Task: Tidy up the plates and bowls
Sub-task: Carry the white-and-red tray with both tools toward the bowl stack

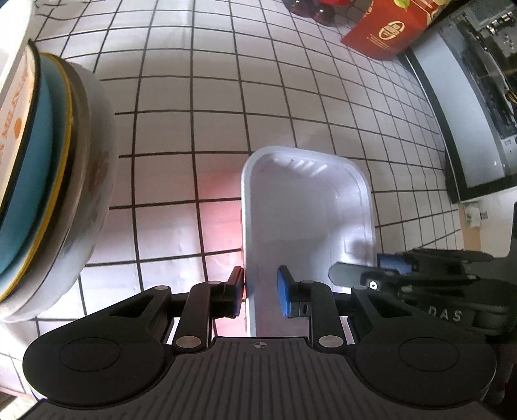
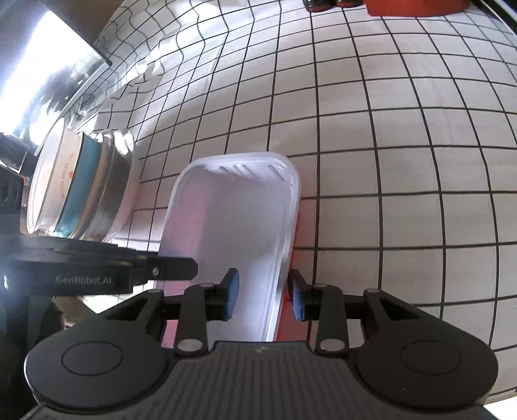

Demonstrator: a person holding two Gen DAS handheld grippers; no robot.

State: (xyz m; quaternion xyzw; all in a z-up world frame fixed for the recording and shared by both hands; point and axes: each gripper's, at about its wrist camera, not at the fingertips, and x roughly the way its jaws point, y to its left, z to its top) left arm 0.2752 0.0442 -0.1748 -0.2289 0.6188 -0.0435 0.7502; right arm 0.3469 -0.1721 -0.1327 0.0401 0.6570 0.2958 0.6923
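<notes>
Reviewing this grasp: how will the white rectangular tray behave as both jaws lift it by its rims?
The white tray looks thin-walled with a rolled rim, so probably light and somewhat flexible. It may bow or twist with the left gripper and right gripper pinching opposite rims. Its glossy surface could slip.

The left hand-held gripper (image 1: 260, 290) pointed steeply down at a white rectangular tray (image 1: 307, 206) on the bench (image 1: 210, 97), which carried a white cloth with a black grid. Its blue pads (image 1: 284, 290) straddled the tray's left wall, one outside and one inside; contact could not be confirmed. The right hand-held gripper (image 1: 349, 274) entered from the right at the tray's opposite rim. A stack of bowls (image 1: 58, 181) stood at left. A red box (image 1: 387, 29) lay at the far edge.
</notes>
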